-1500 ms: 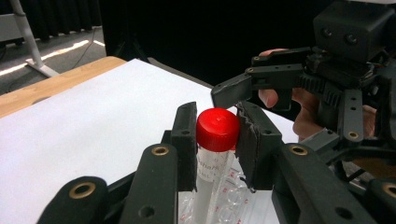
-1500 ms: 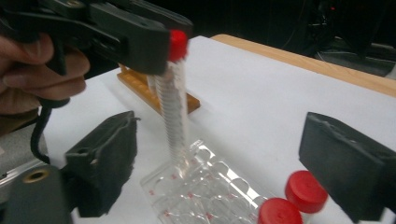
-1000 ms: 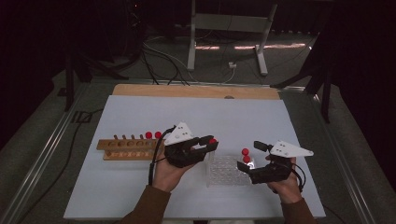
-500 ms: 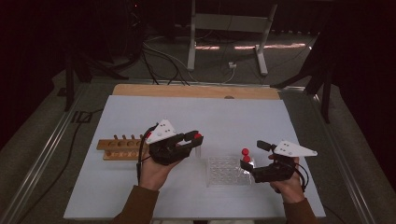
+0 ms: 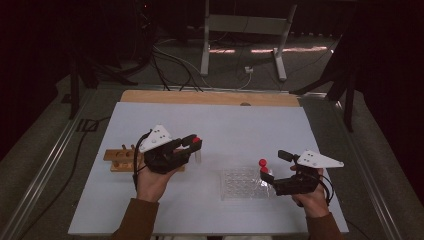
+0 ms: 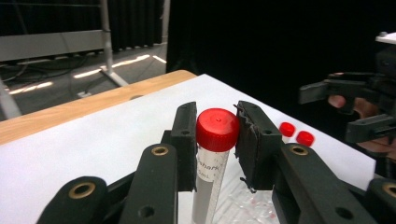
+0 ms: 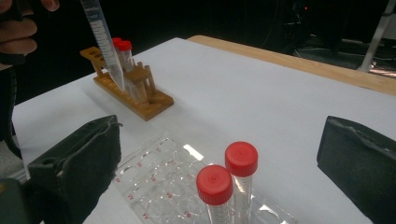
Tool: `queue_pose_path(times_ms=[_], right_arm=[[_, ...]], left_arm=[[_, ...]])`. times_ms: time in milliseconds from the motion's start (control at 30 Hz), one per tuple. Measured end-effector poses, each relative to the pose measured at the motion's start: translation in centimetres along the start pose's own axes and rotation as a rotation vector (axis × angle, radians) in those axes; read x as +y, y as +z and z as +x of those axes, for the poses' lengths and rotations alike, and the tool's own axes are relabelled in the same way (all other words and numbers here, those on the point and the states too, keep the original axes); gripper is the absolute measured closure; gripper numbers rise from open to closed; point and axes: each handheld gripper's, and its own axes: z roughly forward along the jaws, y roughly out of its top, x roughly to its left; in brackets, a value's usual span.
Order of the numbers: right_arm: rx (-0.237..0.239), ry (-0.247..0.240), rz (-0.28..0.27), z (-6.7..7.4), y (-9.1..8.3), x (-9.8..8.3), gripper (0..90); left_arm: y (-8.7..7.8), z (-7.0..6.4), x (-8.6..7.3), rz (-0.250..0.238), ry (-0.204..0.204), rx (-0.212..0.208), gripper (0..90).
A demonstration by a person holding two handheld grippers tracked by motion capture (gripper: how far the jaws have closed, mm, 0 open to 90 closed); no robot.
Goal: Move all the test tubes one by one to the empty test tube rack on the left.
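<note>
One tube in hand: the left gripper (image 5: 196, 145) has its jaws clamped on a red-capped tube (image 6: 212, 158), pads pressing just under the cap from both sides
Tube position: hangs upright between the jaws, cap poking up level with the jaw tips, clear body running down below them; in the high view it's up off the white table (image 5: 240, 125), just right of the wooden rack (image 5: 119, 161)
From the other side: in the right gripper view the same tube's lower end (image 7: 105, 46) comes down in front of the rack (image 7: 130, 88), tilted a bit, tip near the rack's top bar; can't tell if it touches
Right gripper (image 5: 270, 167): jaws wide apart, nothing pinched; its two pads sit either side of the clear plastic tray (image 7: 154, 186)
Tubes in tray: two more red-capped ones (image 7: 229, 179) stand upright side by side in the tray, sitting between the open jaws but not touched by either pad
Rack contents: a couple of red caps (image 7: 122, 45) are already standing at its far end
In the way: the left hand (image 5: 152, 182) and gripper body cover the right end of the rack from above; the rack's posts are right next to the hanging tube
Gap: the two grippers are well apart, bare white table between them
</note>
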Motion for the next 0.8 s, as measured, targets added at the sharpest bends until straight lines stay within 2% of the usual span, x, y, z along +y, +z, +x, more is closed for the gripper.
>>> queue_pose_path(times_ms=[500, 800], right_arm=[[0.002, -0.007, 0.001, -0.1, -0.2, 0.0, 0.0], [0.003, -0.007, 0.0, -0.2, -0.3, 0.0, 0.0]], left_arm=[[-2.1, 2.2, -0.2, 0.01, -0.012, 0.107, 70.8], [-3.3, 3.0, -0.3, 0.008, -0.003, 0.162, 70.8]])
